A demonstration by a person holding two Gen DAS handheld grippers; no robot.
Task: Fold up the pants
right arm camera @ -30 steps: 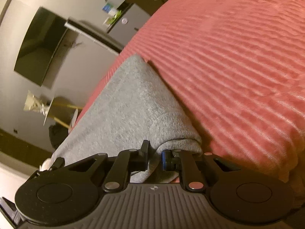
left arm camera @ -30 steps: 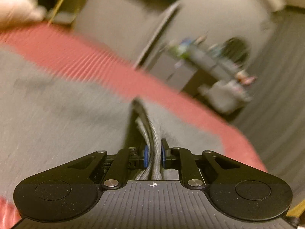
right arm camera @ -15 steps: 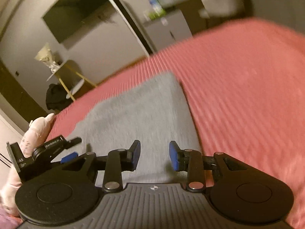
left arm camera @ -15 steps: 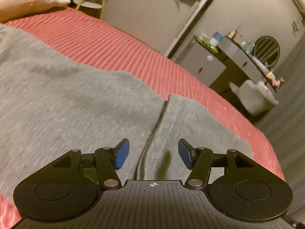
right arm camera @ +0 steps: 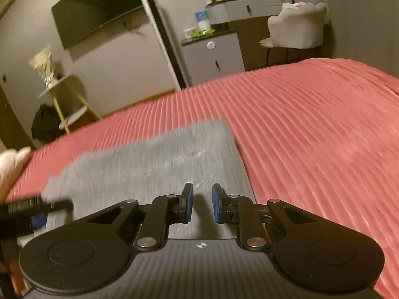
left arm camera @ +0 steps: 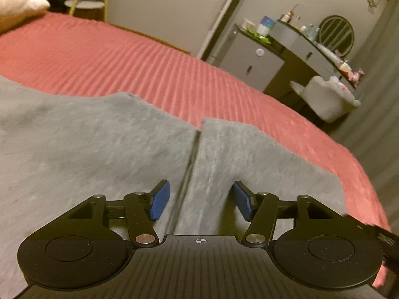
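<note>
Grey pants (left arm camera: 99, 144) lie flat on a red ribbed bedspread (left arm camera: 124, 59). In the left wrist view a dark seam between two grey layers runs up from the gripper. My left gripper (left arm camera: 199, 200) is open and empty just above the fabric, its jaws either side of that seam. In the right wrist view the pants (right arm camera: 154, 159) reach a far corner at the middle. My right gripper (right arm camera: 202, 204) is open with a narrow gap, empty, above the pants near their right edge. The left gripper's body shows at the left edge (right arm camera: 27, 211).
A grey cabinet (right arm camera: 212, 54) and a dresser with bottles stand beyond the bed, with a grey chair (right arm camera: 296, 27). A TV (right arm camera: 99, 5) hangs on the wall. A yellow side table (right arm camera: 64, 99) and a pale plush toy (left arm camera: 17, 7) sit at the left.
Both grippers were shut on the grey pants a second ago. They have let go, opened and pulled back above the fabric, which now lies flat.
</note>
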